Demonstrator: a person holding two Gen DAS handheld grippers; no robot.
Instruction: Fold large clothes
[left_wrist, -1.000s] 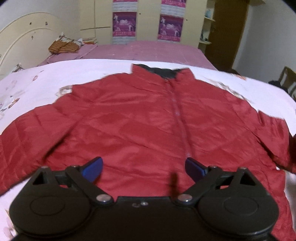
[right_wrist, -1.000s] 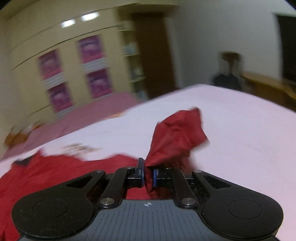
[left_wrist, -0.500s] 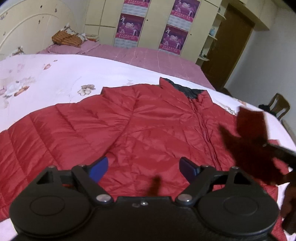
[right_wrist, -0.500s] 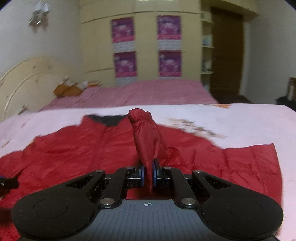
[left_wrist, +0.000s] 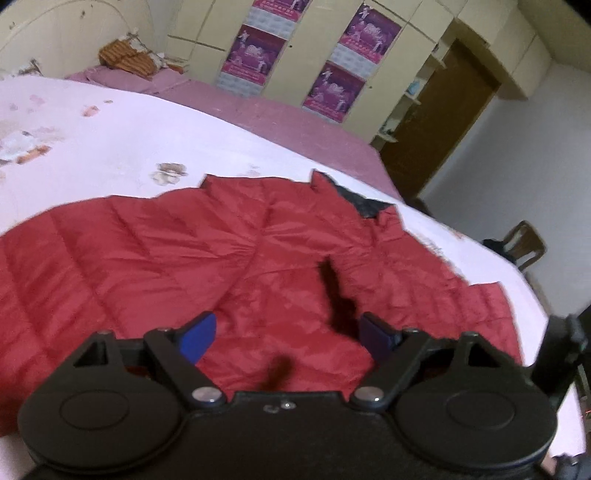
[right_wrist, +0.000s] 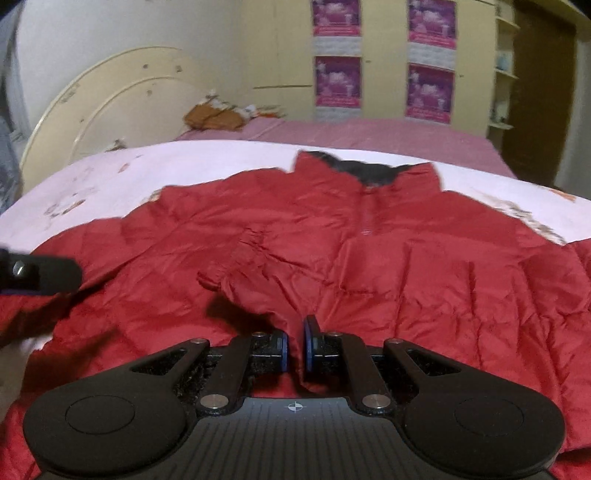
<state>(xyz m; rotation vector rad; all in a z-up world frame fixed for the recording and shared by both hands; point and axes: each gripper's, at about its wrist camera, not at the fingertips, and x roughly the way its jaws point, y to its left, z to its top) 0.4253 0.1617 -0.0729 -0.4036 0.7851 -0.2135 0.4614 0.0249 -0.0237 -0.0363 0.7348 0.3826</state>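
The red padded jacket (right_wrist: 369, 258) lies front-up across the pale bedsheet (left_wrist: 110, 140), collar toward the far edge of the bed and hem toward the near edge.

Change: half a second ago the right gripper (right_wrist: 295, 349) held the right sleeve (right_wrist: 258, 273) upright above the jacket body. The sleeve now lies folded inward across the chest, its gathered cuff resting left of the zip line. The blue pads of the right gripper stand narrowly apart with a ridge of red fabric between them; whether they still pinch it cannot be told.

The left gripper (left_wrist: 282, 334) remains wide, holding nothing, over the lower front panel near the hem. It has swung left since the earlier frames.

Meaning for the task: the first sleeve fold appears laid. The left sleeve (left_wrist: 44, 266) is still spread toward the left edge of the bed, so that fold is judged to be next.
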